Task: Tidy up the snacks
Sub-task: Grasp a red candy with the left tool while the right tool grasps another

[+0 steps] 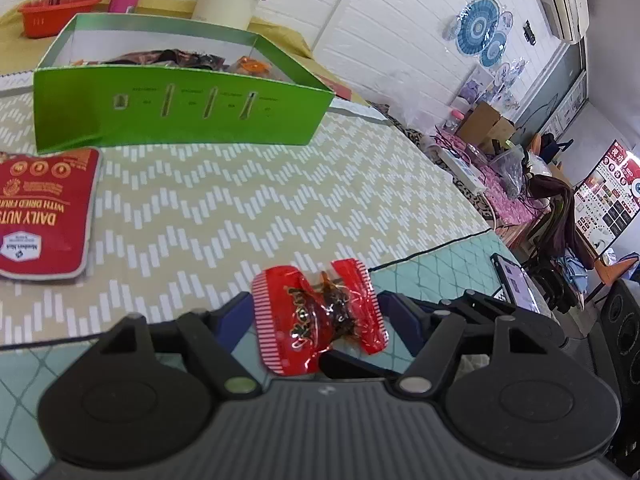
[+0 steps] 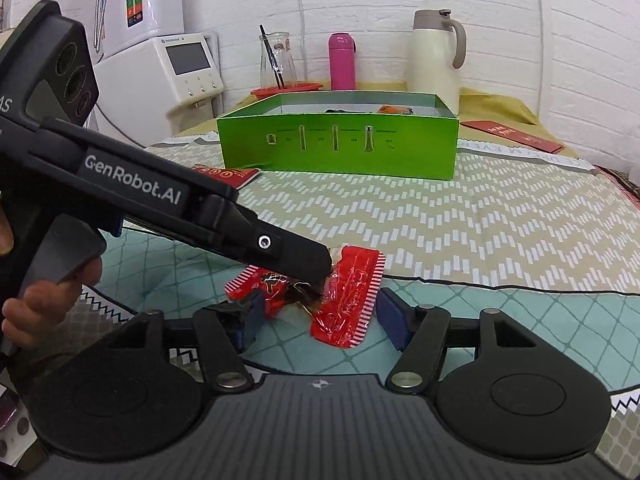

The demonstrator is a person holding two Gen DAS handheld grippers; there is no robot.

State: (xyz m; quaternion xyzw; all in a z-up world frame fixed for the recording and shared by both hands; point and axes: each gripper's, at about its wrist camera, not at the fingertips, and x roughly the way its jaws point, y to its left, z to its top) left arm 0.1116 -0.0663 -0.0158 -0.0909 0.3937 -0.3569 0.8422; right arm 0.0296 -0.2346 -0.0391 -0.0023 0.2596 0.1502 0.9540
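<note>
A red candy wrapper (image 1: pixel 320 316) with striped ends sits between the fingers of my left gripper (image 1: pixel 316 312), which is shut on it just above the cloth. The same candy (image 2: pixel 340 300) shows in the right wrist view, pinched by the left gripper's tip (image 2: pixel 316 268). My right gripper (image 2: pixel 320 312) is open, its blue pads on either side of the candy and not touching it. An open green box (image 1: pixel 180 112) holding some snacks stands farther back; it also shows in the right wrist view (image 2: pixel 340 148). A red Daily Nuts pouch (image 1: pixel 44 212) lies at the left.
A cream thermos jug (image 2: pixel 436 56), a pink bottle (image 2: pixel 342 60), a glass carafe (image 2: pixel 276 60) in a red basket (image 1: pixel 56 12) stand behind the box. A red envelope (image 2: pixel 516 136) lies at the back right. A white appliance (image 2: pixel 176 76) stands at the back left.
</note>
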